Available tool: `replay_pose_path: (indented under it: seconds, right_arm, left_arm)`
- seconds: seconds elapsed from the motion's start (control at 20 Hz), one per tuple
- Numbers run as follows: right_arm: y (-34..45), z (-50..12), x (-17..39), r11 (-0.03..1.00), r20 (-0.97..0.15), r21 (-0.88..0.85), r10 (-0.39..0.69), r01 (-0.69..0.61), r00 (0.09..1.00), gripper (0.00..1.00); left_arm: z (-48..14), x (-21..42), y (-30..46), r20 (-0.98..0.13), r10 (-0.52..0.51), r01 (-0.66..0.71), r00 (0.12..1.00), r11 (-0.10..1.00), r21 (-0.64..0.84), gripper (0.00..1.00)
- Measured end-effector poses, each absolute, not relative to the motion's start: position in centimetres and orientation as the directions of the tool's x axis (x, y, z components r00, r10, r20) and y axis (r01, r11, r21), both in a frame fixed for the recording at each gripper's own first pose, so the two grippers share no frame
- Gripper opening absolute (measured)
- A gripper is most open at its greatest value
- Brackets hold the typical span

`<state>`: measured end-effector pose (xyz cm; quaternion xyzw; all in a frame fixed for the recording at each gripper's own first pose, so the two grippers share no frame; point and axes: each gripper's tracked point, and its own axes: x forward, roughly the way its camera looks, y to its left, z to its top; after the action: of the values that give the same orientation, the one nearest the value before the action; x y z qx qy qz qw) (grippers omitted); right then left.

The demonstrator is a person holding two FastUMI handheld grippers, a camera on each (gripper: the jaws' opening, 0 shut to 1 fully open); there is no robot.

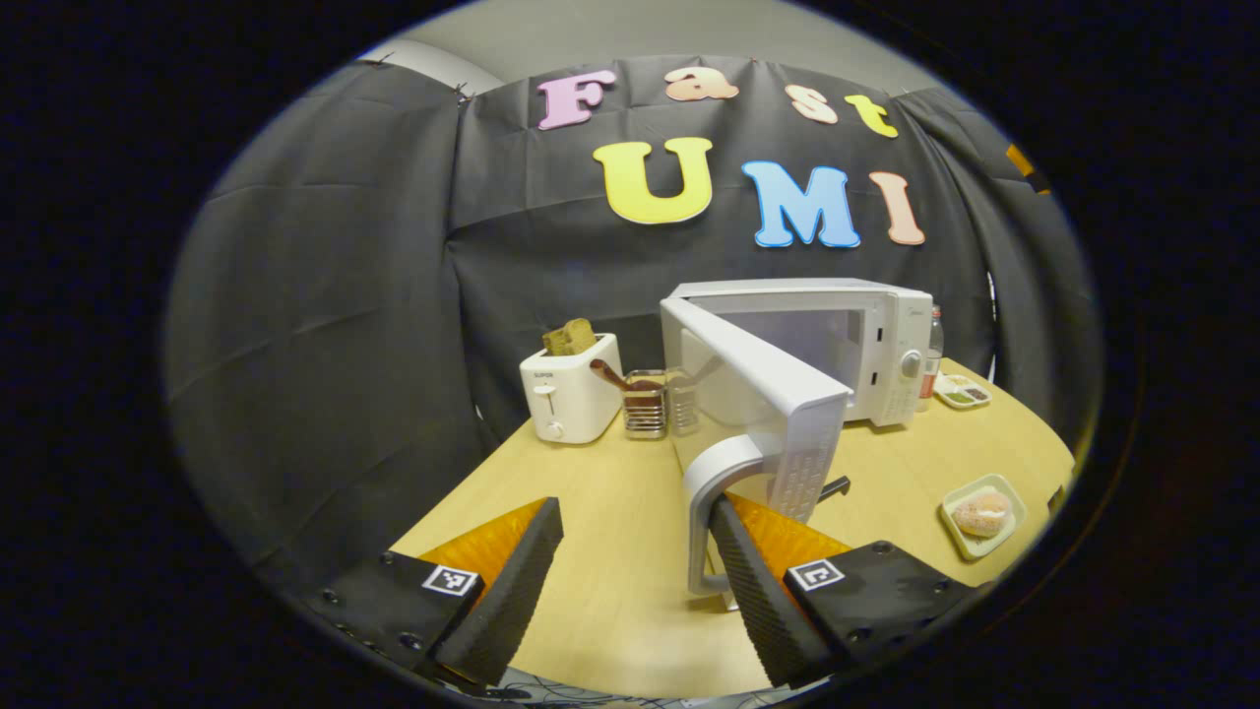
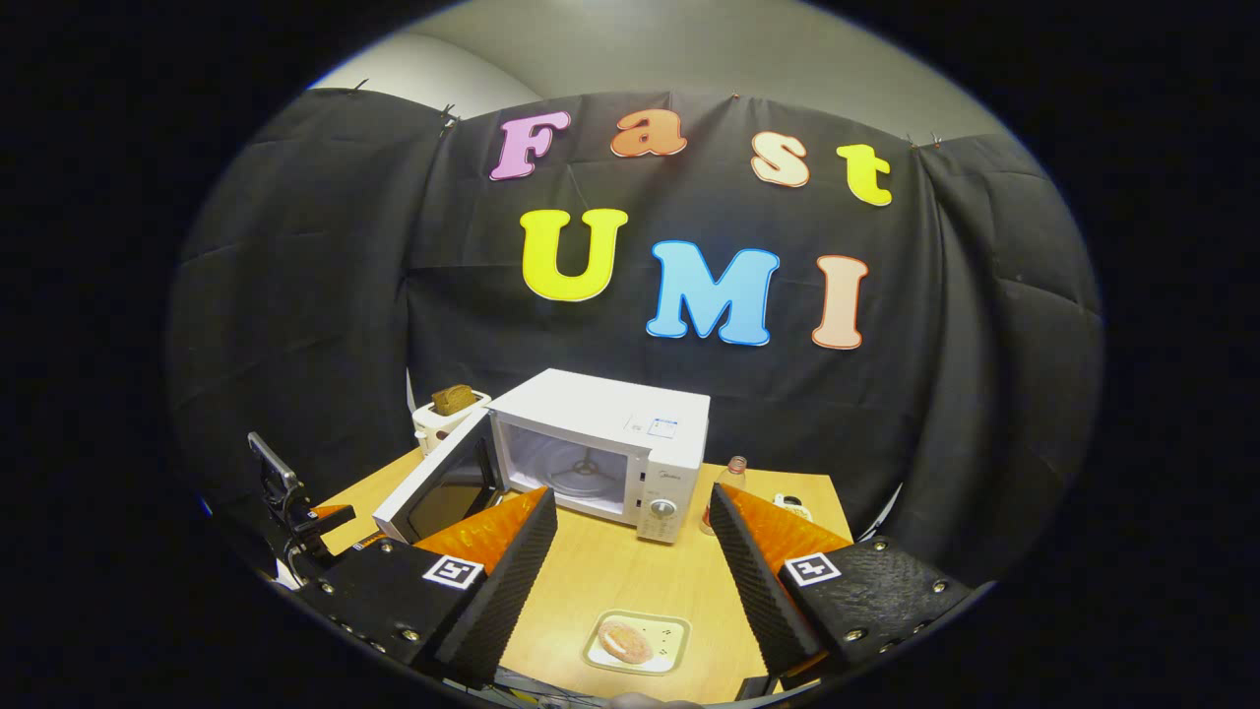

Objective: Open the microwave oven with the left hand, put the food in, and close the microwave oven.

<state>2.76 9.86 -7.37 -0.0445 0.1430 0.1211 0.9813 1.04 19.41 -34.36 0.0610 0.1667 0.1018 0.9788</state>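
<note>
- In the left gripper view, the white toaster (image 1: 571, 399) stands far left on the wooden table (image 1: 610, 581), brown bread sticking out of its slots, with a small metal rack (image 1: 647, 404) just beside it on the right.
- Your left gripper (image 1: 635, 581) has its fingers spread wide; the right-hand finger (image 1: 753, 581) lies tucked against the curved handle (image 1: 701, 512) of the microwave door (image 1: 763, 379), the other finger well apart from it, so nothing is pinched.
- The door stands swung out toward you, and the microwave (image 1: 866, 345) behind it shows its pale cavity.
- Right of the oven, a bottle (image 1: 932, 359) and a small dish (image 1: 963, 392) sit near the table's back edge.
- The food, a round sugared bun (image 1: 982, 512) on a pale square tray (image 1: 957, 527), rests near the right edge of the table, well apart from the oven.
- In the right gripper view, your right gripper (image 2: 635, 581) hangs spread open above the table, holding nothing; the tray with the bun (image 2: 626, 642) lies between its fingers lower down, and the open microwave (image 2: 610, 448) stands beyond.
</note>
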Motion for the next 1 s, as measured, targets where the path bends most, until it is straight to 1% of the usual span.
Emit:
replay_pose_path:
  seconds: [0.1,0.25,0.3,0.35,0.45,0.55,0.7,0.85,0.9,1.0]
  right_arm:
    - [10.7,-7.7,2.6,0.966,-0.296,-0.045,0.231,-0.255,0.927,0.95]
    - [11.6,-7.9,2.7,0.965,-0.3,-0.045,0.235,-0.26,0.925,0.95]
    - [11.8,-8.0,2.8,0.964,-0.302,-0.048,0.235,-0.261,0.924,0.95]
    - [12.0,-8.1,2.9,0.964,-0.302,-0.048,0.236,-0.262,0.924,0.95]
    - [12.5,-8.3,3.2,0.964,-0.308,-0.041,0.238,-0.262,0.921,0.95]
    - [12.5,-8.2,3.3,0.964,-0.306,-0.043,0.238,-0.264,0.922,0.95]
    - [11.8,-8.8,3.2,0.96,-0.3,-0.077,0.237,-0.271,0.924,0.95]
    - [9.8,-11.9,2.2,0.953,-0.347,-0.114,0.227,-0.281,0.91,0.95]
    - [9.0,-13.2,1.7,0.952,-0.371,-0.113,0.225,-0.285,0.901,0.95]
    - [7.8,-16.1,0.5,0.949,-0.421,-0.096,0.234,-0.3,0.876,0.95]
  left_arm:
    - [-34.3,0.6,21.0,-0.312,0.233,-0.188,0.921,0.968,0.165,0.98]
    - [-33.7,-0.3,23.7,-0.289,0.285,-0.238,0.914,0.953,0.187,0.98]
    - [-33.8,-0.5,24.6,-0.29,0.303,-0.256,0.908,0.948,0.188,1.0]
    - [-34.1,-0.6,25.5,-0.296,0.316,-0.274,0.901,0.945,0.177,0.98]
    - [-34.2,-0.5,26.1,-0.304,0.326,-0.293,0.895,0.944,0.151,0.98]
    - [-33.9,-0.6,26.1,-0.292,0.33,-0.295,0.898,0.942,0.159,1.0]
    - [-33.0,-1.5,25.4,-0.287,0.327,-0.286,0.9,0.942,0.174,1.0]
    - [-31.4,-3.0,23.7,-0.274,0.308,-0.269,0.911,0.948,0.173,1.0]
    - [-30.7,-3.4,23.0,-0.269,0.301,-0.261,0.915,0.949,0.177,0.98]
    - [-28.8,-3.9,21.1,-0.248,0.283,-0.244,0.926,0.954,0.176,0.98]
